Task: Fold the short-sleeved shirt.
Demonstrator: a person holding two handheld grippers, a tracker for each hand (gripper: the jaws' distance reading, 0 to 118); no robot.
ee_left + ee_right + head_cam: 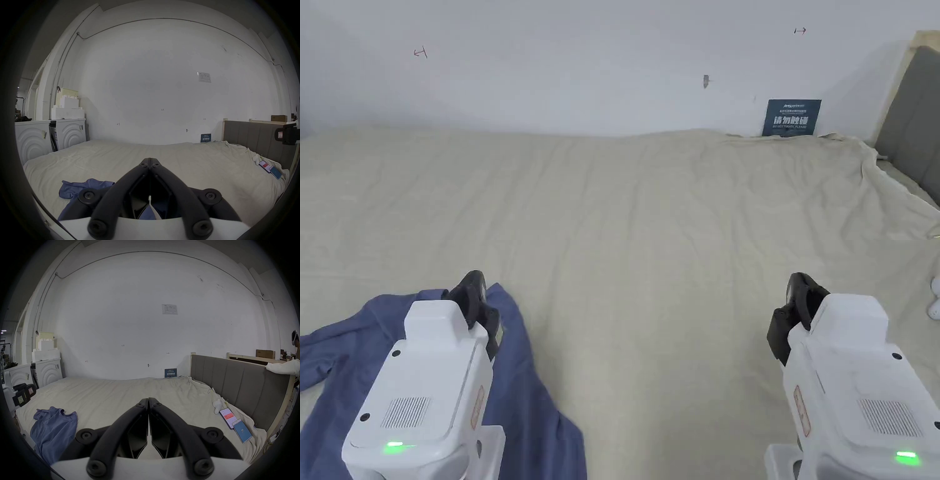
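A blue short-sleeved shirt lies crumpled on the cream bed sheet at the near left corner. In the left gripper view the shirt lies below and left of the jaws; in the right gripper view the shirt lies far left. My left gripper hovers over the shirt, its black jaws pressed together with nothing between them. My right gripper hangs over bare sheet at the near right, jaws also together and empty.
Two phones and a small white object lie on the sheet by the grey headboard at the right. A blue sign leans on the white wall. White cabinets stand left of the bed.
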